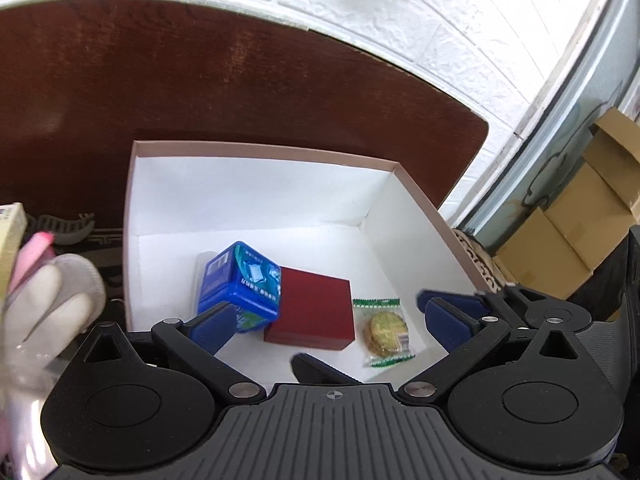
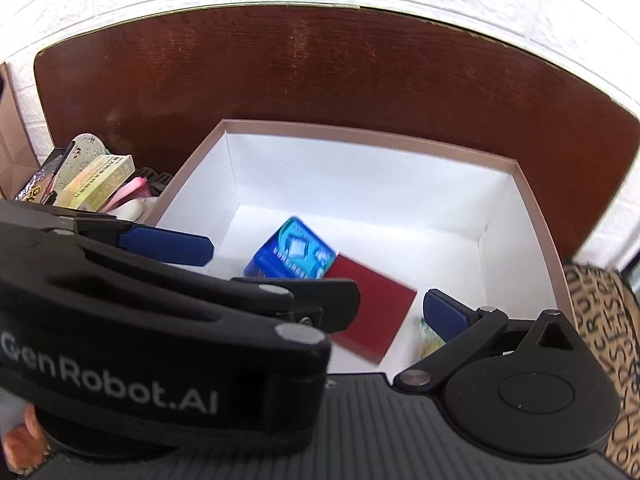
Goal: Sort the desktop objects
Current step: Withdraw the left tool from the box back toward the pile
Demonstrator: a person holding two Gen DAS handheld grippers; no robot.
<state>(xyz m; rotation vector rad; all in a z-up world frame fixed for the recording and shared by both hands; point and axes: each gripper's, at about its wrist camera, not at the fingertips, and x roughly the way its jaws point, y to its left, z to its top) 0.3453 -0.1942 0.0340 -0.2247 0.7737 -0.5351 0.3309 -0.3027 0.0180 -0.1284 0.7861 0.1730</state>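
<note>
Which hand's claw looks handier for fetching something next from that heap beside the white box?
Left, probably. The left gripper is open, gripping nothing, over the box. In the right wrist view it sits between the right gripper and the heap, on the heap's side.

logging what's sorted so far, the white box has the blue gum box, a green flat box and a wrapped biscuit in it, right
Not quite: the flat box is dark red, not green, as the left wrist view shows. It lies in the white box between the blue gum box, which leans on it, and the wrapped biscuit. Green appears only on the biscuit's wrapper.
</note>
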